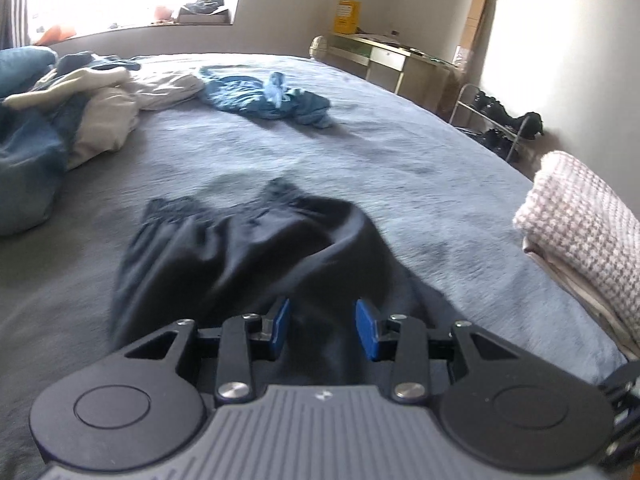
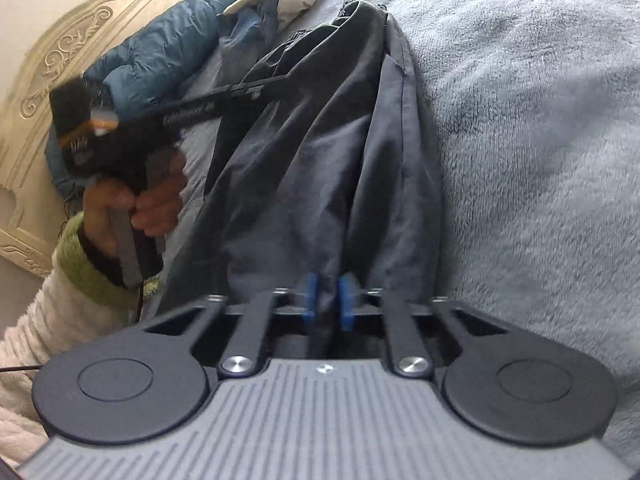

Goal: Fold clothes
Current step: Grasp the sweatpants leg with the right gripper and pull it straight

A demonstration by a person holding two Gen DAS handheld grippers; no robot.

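Right wrist view: right tool (image 2: pixel 328 300) pinches dark garment (image 2: pixel 320 152) (bunched on the bed (image 2: pixel 540 140)); left tool (image 1: pixel 322 328) stands spread over the cloth.

Left gripper (image 1: pixel 323 330): black linkage arms, silver screw heads, blue pads (image 1: pixel 366 330), two round black discs flanking a grey ribbed body with a small white mark. Right gripper (image 2: pixel 328 300): same build, blue pads. The person's hand (image 2: pixel 140 204) shows at left; the sleeve (image 2: pixel 60 312) is fluffy cream-white with a green fleece cuff over a dark inner cuff.
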